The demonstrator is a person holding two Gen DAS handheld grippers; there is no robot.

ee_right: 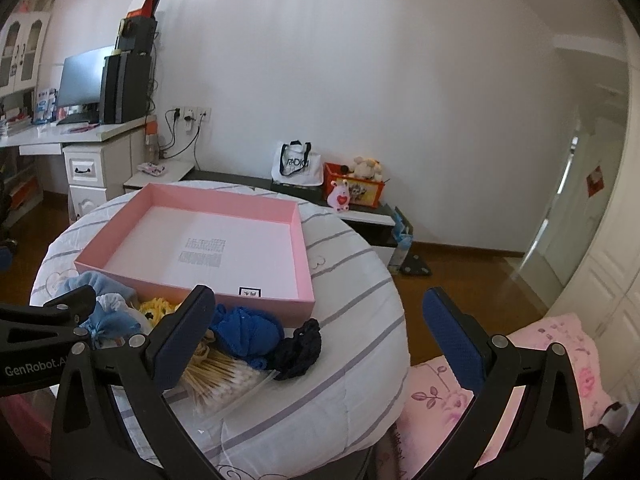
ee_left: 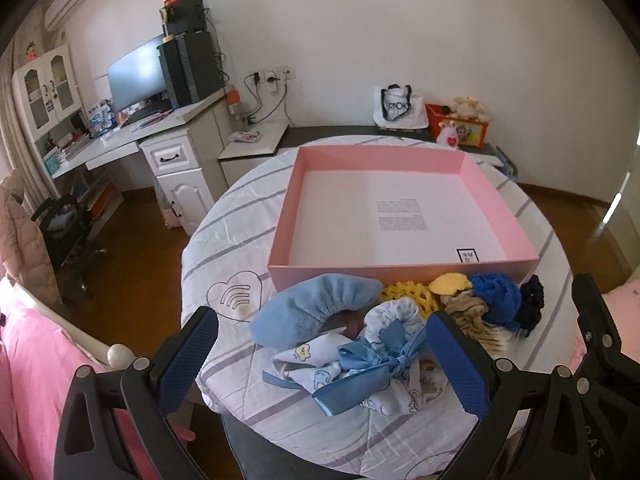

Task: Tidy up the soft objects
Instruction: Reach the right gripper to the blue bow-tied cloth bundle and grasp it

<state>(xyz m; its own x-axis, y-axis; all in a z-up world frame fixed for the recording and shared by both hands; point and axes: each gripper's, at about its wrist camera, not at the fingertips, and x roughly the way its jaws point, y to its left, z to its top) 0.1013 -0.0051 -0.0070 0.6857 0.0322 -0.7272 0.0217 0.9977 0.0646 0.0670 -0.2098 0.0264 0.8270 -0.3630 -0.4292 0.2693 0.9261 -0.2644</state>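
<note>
An empty pink box point(ee_left: 400, 268) point(ee_right: 192, 280) lies on a round table with a striped white cloth point(ee_left: 224, 248) point(ee_right: 352, 300). In front of the box is a heap of soft things: a light-blue plush piece point(ee_left: 316, 312), a blue ribbon bow point(ee_left: 372, 364) on printed white cloth, a yellow crochet piece point(ee_left: 404, 294), a royal-blue net ball point(ee_left: 496, 296) point(ee_right: 244, 332) and a dark scrunchie point(ee_left: 532, 300) point(ee_right: 298, 346). My left gripper point(ee_left: 320, 344) hangs open over the bow and plush. My right gripper point(ee_right: 320, 320) is open, right of the heap, holding nothing.
A bag of cotton swabs point(ee_right: 220, 376) lies by the heap. A desk with a monitor point(ee_left: 136, 76) stands at the back left, a low shelf with a tote bag point(ee_left: 400, 108) and toy box point(ee_left: 460, 124) behind. Pink bedding point(ee_right: 540, 360) is at lower right.
</note>
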